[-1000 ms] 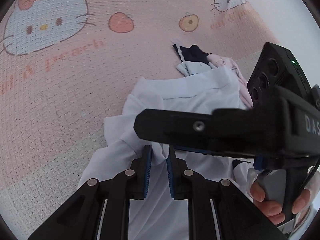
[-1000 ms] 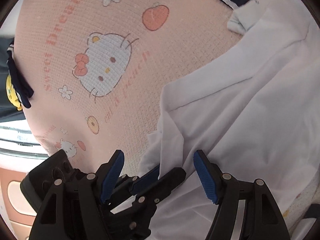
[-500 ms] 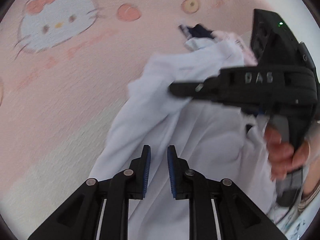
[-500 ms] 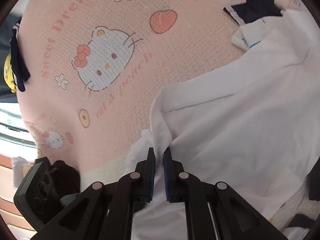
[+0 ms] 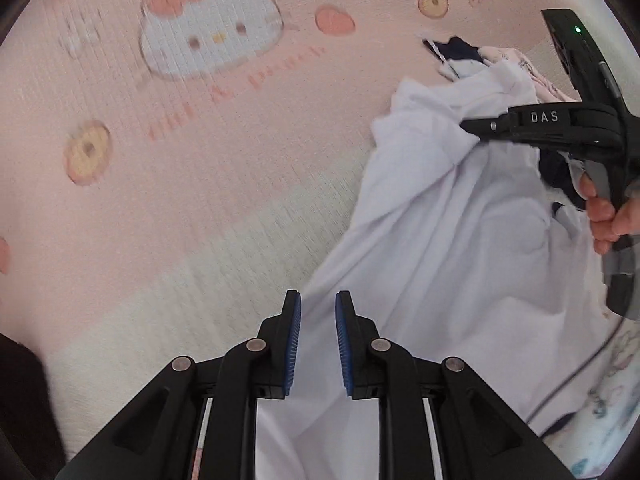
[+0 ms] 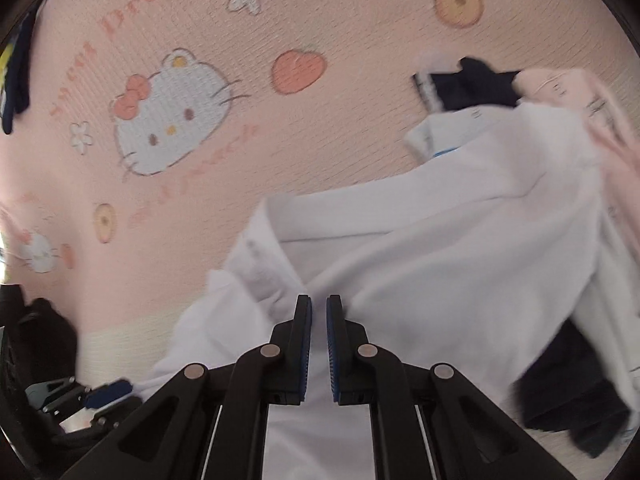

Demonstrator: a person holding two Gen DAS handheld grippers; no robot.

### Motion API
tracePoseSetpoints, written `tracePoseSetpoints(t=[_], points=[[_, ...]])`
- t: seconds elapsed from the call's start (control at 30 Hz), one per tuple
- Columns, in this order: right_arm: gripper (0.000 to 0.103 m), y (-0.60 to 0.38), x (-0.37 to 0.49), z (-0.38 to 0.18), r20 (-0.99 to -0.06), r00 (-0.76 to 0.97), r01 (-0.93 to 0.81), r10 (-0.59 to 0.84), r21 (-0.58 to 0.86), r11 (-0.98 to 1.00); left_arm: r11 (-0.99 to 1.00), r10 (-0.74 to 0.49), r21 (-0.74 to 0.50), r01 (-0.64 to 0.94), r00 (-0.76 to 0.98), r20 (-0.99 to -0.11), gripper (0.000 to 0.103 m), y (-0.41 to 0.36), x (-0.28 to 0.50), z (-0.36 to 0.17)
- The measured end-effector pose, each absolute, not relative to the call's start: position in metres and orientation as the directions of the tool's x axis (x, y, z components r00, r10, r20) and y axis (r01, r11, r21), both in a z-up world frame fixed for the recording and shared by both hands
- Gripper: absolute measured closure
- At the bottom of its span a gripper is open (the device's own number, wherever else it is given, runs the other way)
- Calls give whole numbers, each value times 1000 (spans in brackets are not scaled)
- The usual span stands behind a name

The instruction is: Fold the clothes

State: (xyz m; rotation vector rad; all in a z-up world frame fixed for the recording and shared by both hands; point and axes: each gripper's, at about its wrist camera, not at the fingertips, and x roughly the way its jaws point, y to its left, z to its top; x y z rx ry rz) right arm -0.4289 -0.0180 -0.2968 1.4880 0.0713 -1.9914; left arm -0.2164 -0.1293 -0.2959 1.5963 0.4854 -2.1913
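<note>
Shirt: white shirt lies crumpled on the pink blanket, toward its right side, one fold lifted by the right claw.
Right claw: jaws nearly together, clenched on a fold of the white shirt near its collar edge; in the left wrist view its black body reaches in from the right, tips buried in the cloth, a hand on its grip.
Left claw: blue pads a narrow gap apart, white cloth showing beneath and between them; whether they pinch the shirt I cannot tell.
Blanket: pink, waffle-textured, printed with a cartoon cat face, fruit and flowers, with a pale cream band along its near edge.
Other clothes: dark navy garment and pale pink garment lie just beyond the shirt, touching it; another navy piece shows under its right side.
</note>
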Motion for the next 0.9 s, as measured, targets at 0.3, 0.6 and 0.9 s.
tracePoseSetpoints(t=[0.3, 0.6, 0.9], points=[[73, -10, -425, -296, -802, -41, 445, -596, 519, -730, -812, -33, -142, 566, -288, -957, 88, -142, -206, -310], [31, 2, -413, -311, -698, 62, 266, -713, 700, -663, -796, -31, -163, 583, -309, -951, 88, -141, -205, -311], [31, -21, -352, -302, -687, 196, 304, -700, 721, -623, -733, -1, -253, 631, -374, -927, 88, -154, -172, -285]])
